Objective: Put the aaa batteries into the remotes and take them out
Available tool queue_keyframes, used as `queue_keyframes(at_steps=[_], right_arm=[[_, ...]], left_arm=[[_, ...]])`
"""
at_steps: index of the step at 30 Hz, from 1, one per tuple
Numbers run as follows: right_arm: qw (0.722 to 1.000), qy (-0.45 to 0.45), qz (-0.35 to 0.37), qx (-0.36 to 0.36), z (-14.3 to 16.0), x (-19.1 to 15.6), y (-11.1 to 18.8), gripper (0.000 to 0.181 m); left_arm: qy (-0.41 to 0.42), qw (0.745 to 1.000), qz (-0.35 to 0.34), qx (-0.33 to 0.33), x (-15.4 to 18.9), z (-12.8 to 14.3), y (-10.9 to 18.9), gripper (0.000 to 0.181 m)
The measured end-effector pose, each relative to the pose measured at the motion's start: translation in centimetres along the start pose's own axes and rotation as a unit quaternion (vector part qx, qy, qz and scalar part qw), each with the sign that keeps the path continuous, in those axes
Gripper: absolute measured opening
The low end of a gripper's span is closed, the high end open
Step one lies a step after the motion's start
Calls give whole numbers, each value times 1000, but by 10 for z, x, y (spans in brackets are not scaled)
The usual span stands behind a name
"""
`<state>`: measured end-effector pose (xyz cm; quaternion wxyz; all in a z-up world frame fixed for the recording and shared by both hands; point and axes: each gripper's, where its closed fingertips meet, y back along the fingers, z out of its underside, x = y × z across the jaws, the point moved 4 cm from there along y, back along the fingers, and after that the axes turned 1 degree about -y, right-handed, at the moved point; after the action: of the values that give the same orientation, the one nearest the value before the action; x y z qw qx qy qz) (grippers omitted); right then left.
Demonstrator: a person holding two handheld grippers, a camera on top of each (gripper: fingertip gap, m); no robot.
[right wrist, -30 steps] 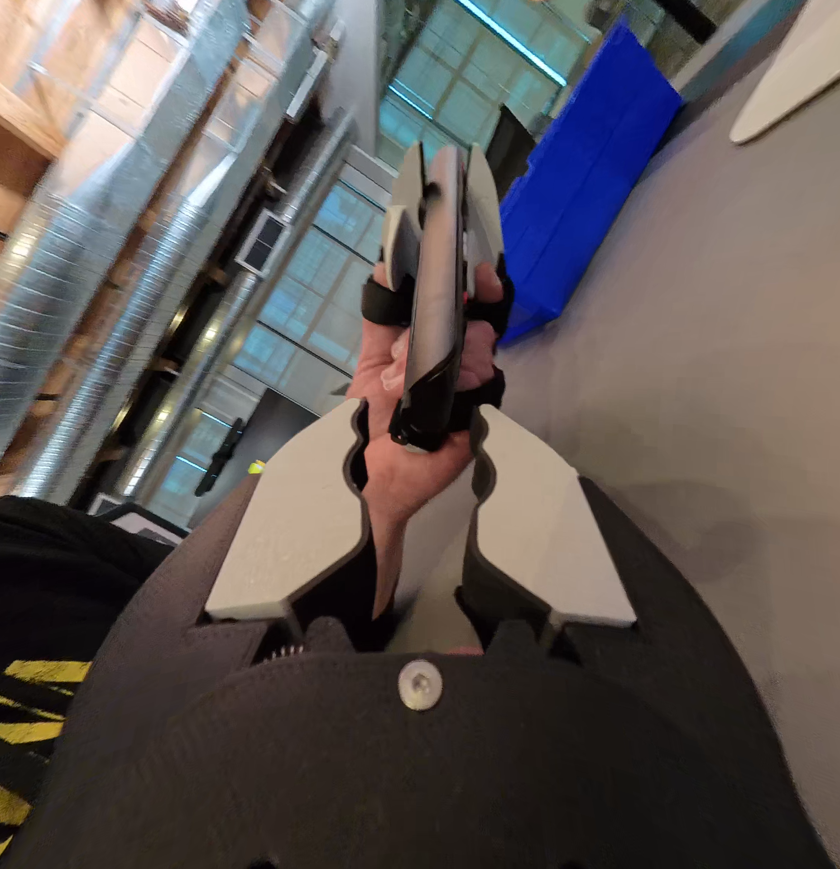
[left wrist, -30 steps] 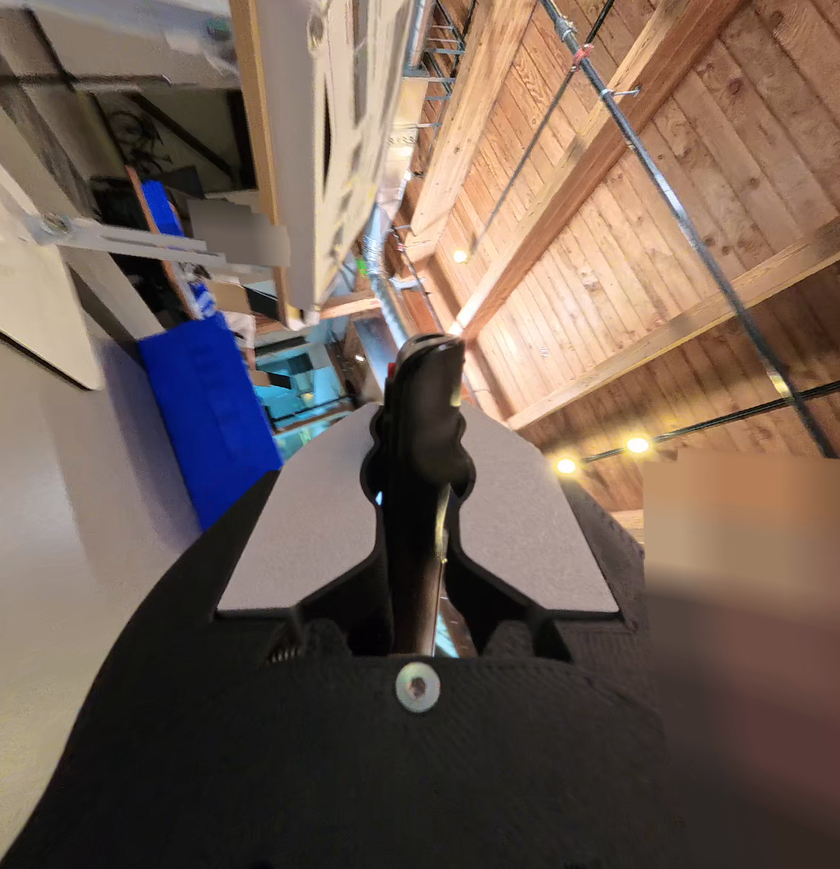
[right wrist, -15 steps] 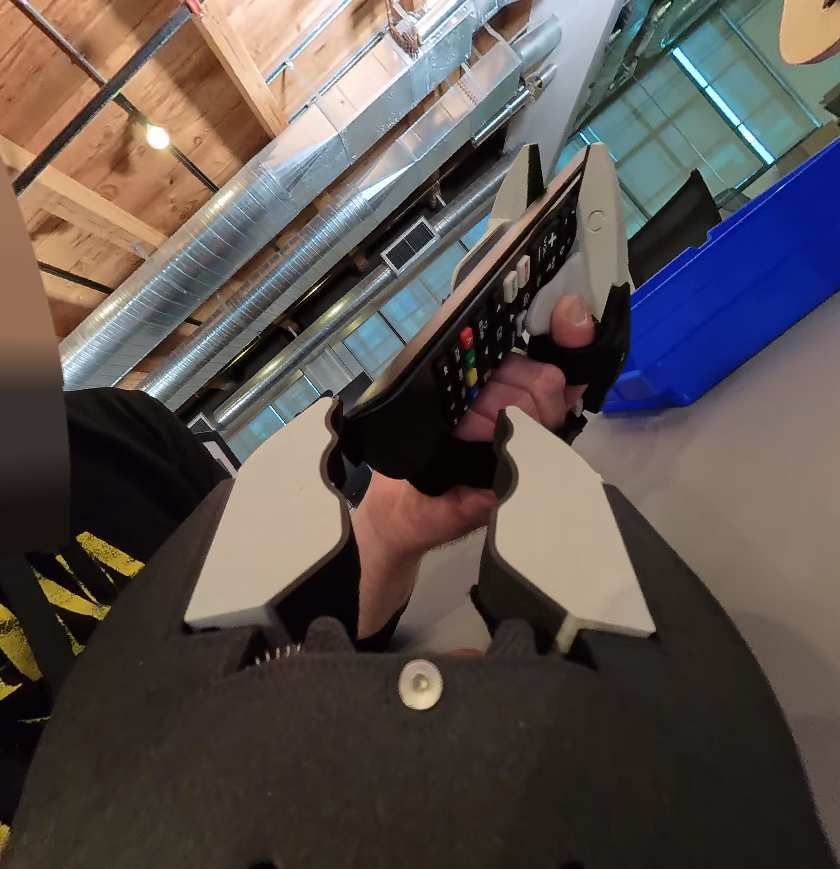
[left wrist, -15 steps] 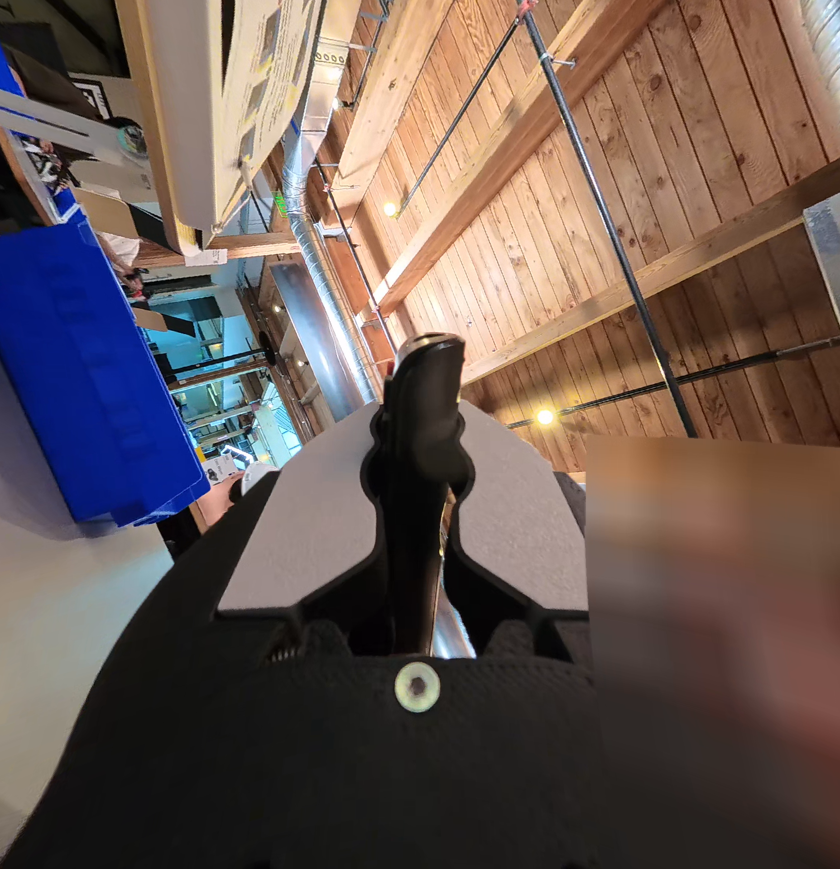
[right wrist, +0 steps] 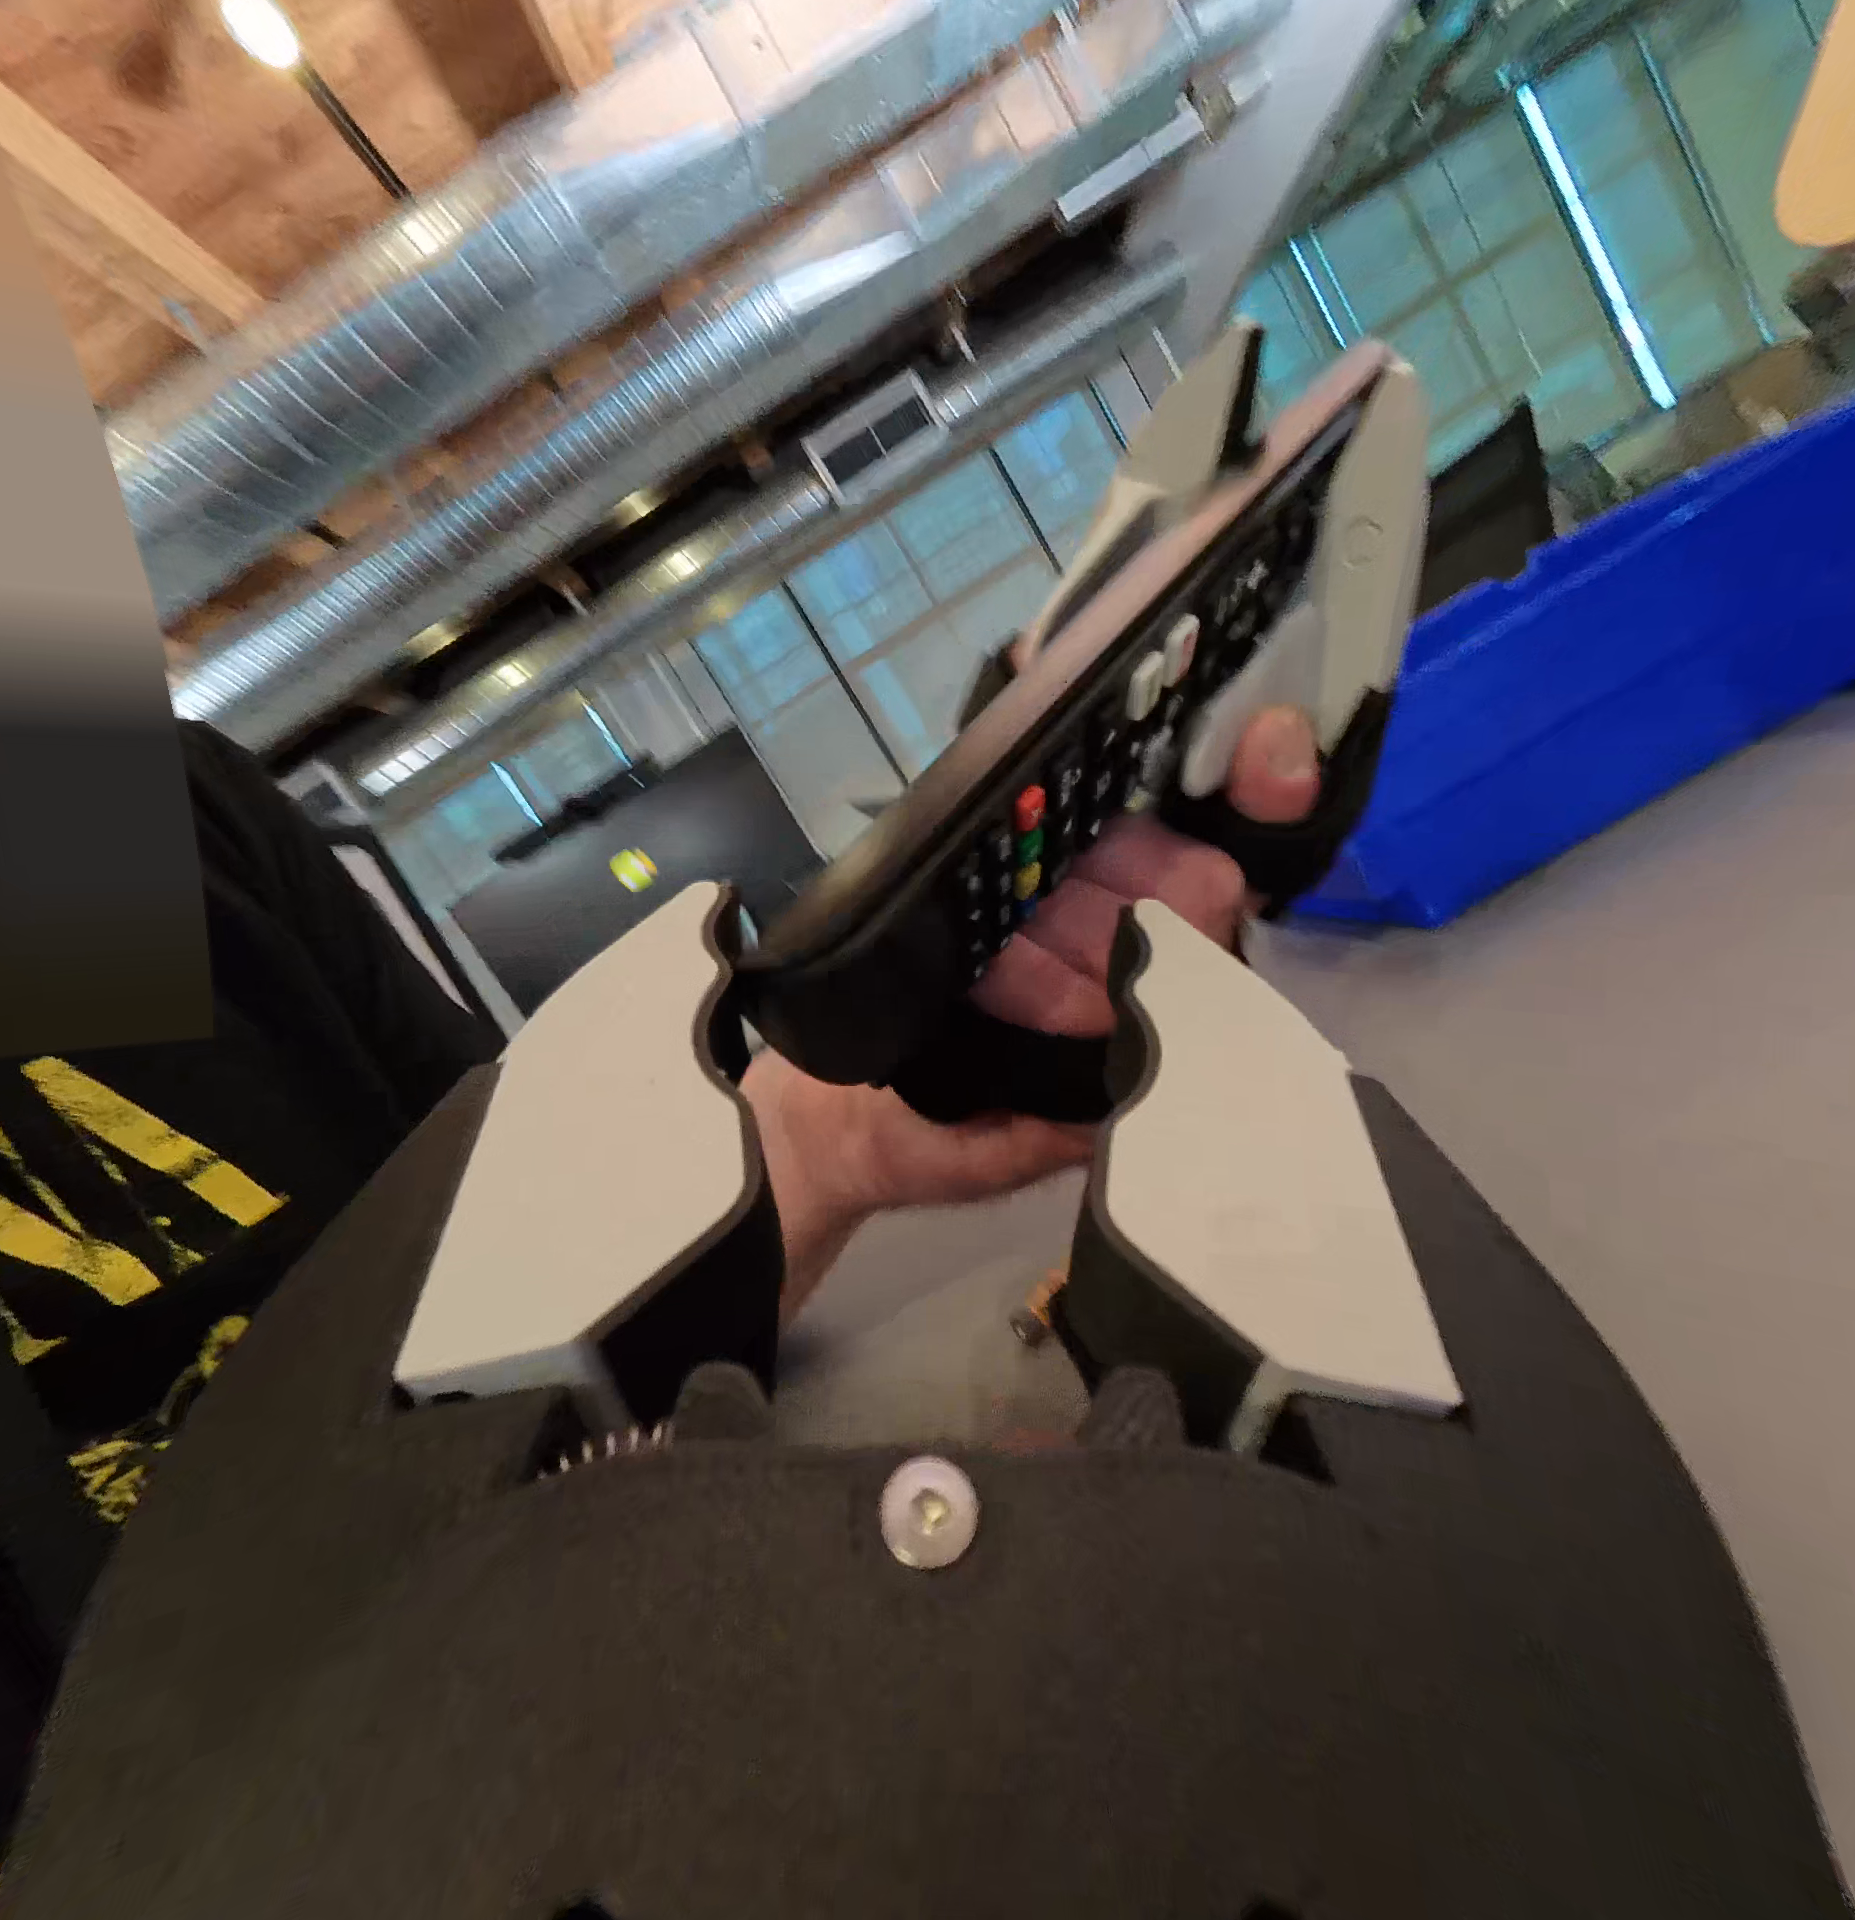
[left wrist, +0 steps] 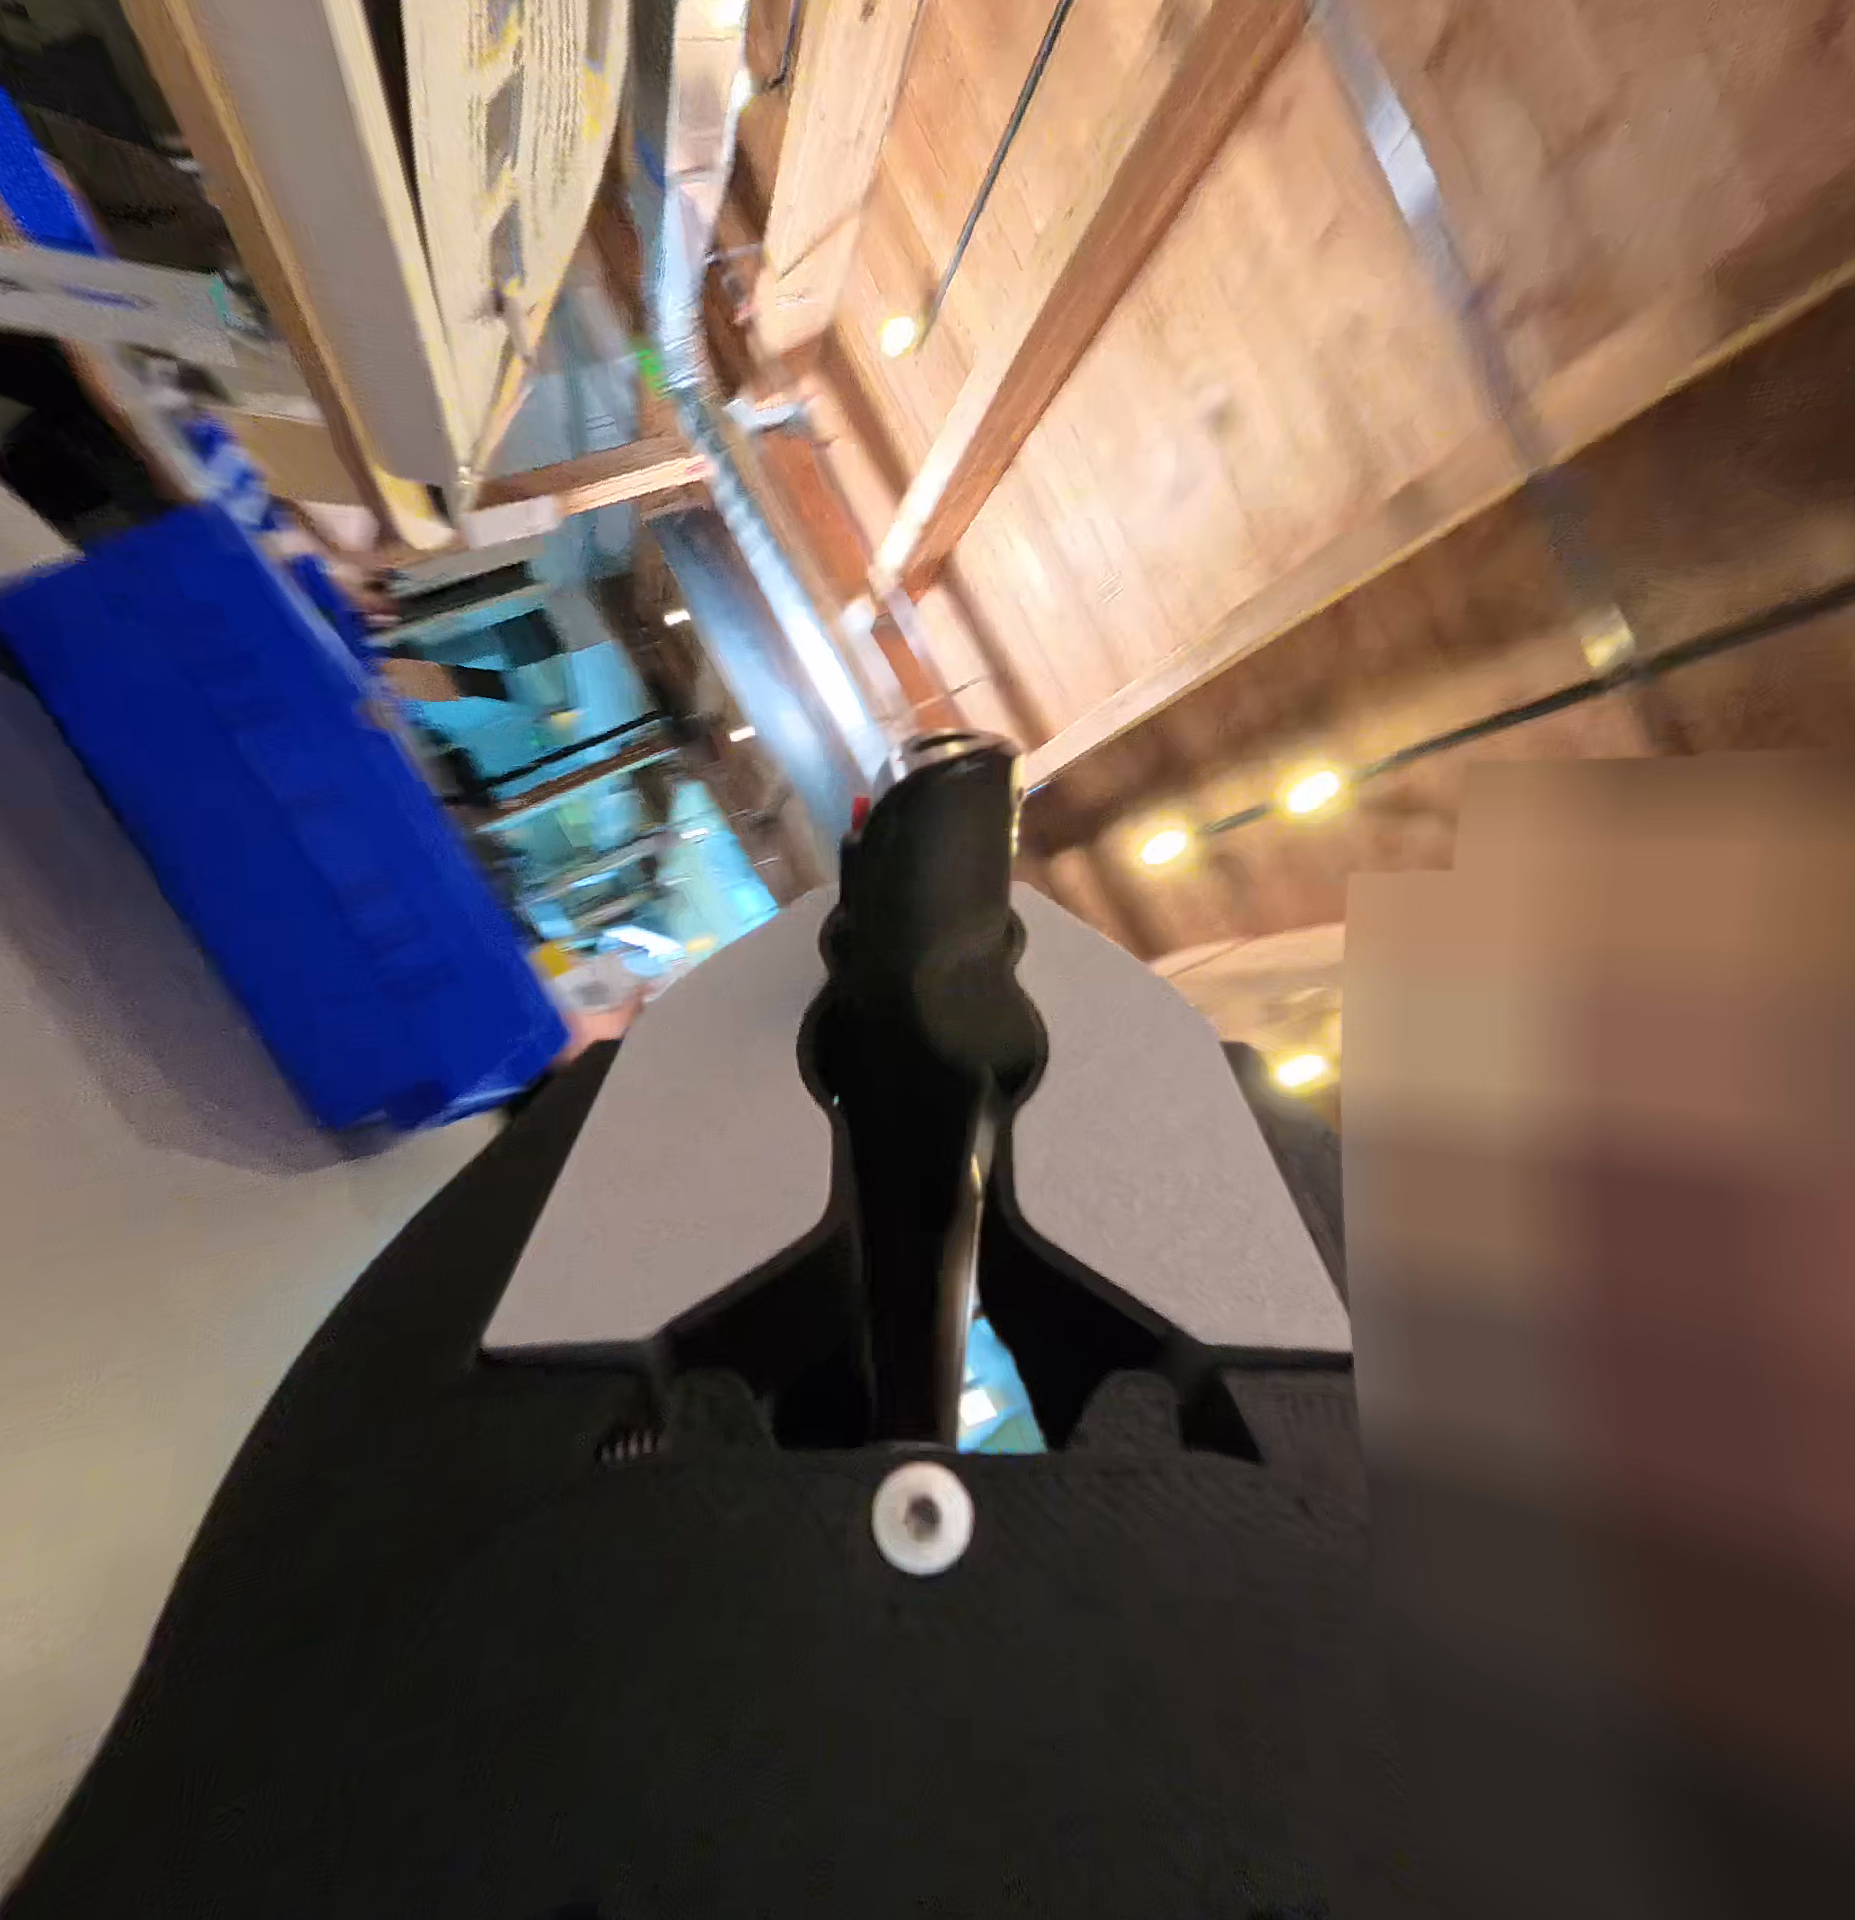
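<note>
Above the grey table (right wrist: 1588, 1091), the left hand-held gripper (left wrist: 921, 935) clamps a black remote (left wrist: 928, 997); the right hand-held gripper (right wrist: 928, 925) gapes empty.

Remote (right wrist: 1089, 769) lifted above the table (right wrist: 1588, 1091), clamped between the left gripper (right wrist: 1307, 436) fingers, right gripper (right wrist: 928, 961) just before its near end, bin (right wrist: 1629, 665) behind on the table's far side, battery (right wrist: 1037, 1314) on the table beneath.
</note>
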<state>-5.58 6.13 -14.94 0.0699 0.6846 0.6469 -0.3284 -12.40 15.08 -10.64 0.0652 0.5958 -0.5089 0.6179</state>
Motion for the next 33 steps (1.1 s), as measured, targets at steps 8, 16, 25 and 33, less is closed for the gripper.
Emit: queue_keyframes(at_steps=[8, 16, 25, 33], right_arm=[[973, 13, 79, -218, -3, 2, 19, 26], [973, 22, 151, -173, -82, 6, 76, 25], [889, -93, 411, -181, -229, 125, 242, 25], [793, -239, 480, -288, -187, 197, 286, 26]], left_arm=[[-132, 976, -21, -173, 11, 58, -29, 25], [-268, 939, -58, -208, 19, 56, -32, 51], [-340, 910, -119, -204, 18, 12, 6, 46], [-347, 901, -148, -214, 6, -8, 28, 48]])
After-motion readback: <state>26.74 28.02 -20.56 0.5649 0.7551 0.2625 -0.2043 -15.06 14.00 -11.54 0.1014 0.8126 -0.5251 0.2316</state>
